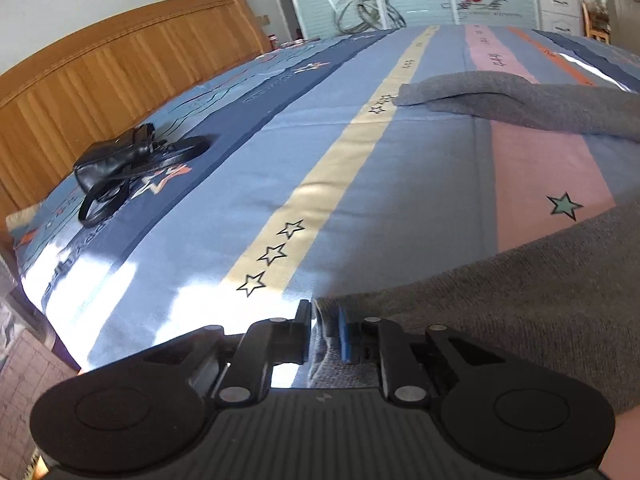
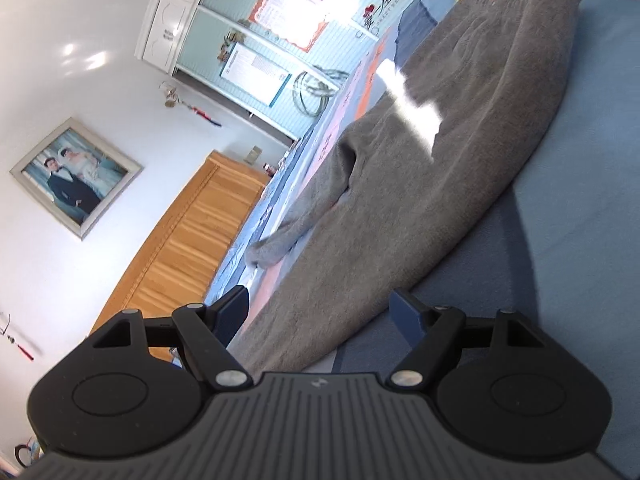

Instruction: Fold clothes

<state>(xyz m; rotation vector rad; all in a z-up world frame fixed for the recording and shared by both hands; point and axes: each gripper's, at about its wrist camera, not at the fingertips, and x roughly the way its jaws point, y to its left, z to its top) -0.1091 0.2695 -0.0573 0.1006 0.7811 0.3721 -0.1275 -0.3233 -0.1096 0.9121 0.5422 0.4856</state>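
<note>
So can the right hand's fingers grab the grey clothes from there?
Probably yes. The right gripper is open, with the near edge of the grey clothes lying between its fingers and nothing blocking it.

both wrist views low over bed (image 1: 320, 184), sharing grey garment (image 2: 400, 208)

The bed sheet (image 1: 340, 168) has lots of open room in the middle, from 12 o'clock down to 6 o'clock in the left wrist view. A black bag (image 1: 128, 164) with loose straps sits in the way at 9 o'clock, close to the wooden headboard (image 1: 100, 76), which blocks that whole side. The gray sweater (image 1: 520, 320) covers the bed from 3 to 5 o'clock, and its sleeve (image 1: 500, 96) lies across at 1 o'clock. Between the sleeve and the sweater's body the pink stripe is bare
</note>
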